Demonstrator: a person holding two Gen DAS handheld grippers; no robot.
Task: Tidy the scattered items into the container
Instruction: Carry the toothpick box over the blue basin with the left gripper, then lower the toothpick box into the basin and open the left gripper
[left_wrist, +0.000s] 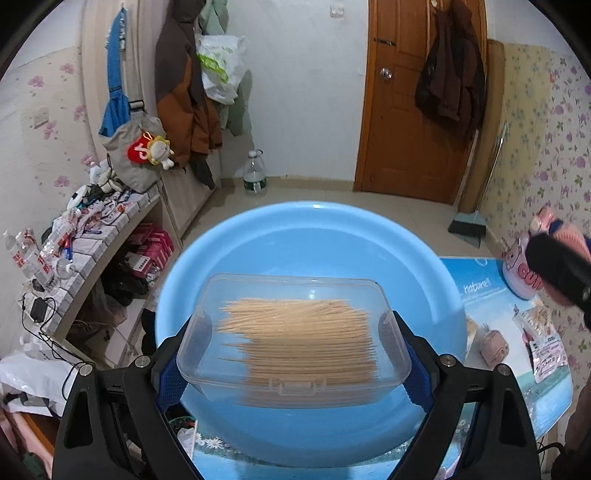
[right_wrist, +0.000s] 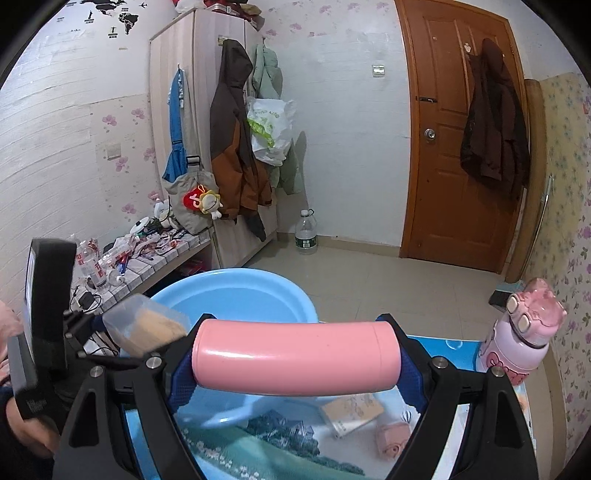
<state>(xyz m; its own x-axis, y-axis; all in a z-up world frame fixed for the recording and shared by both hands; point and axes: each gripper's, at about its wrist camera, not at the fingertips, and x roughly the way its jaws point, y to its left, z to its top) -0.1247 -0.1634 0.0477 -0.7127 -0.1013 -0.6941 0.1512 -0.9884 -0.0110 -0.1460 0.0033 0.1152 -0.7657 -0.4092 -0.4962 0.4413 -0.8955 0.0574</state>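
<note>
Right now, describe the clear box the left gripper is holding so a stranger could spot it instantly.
Find the big light-blue basin on the table. Held just above it, between the left gripper's blue pads, is a clear plastic box with a snap latch. It alone is see-through and packed with pale wooden toothpicks, unlike the solid pink flask in the right gripper.

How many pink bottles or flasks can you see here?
2. A plain pink flask lies crosswise in the right gripper; a pink cartoon bottle stands on the table's far right. Others may be hidden.
</note>
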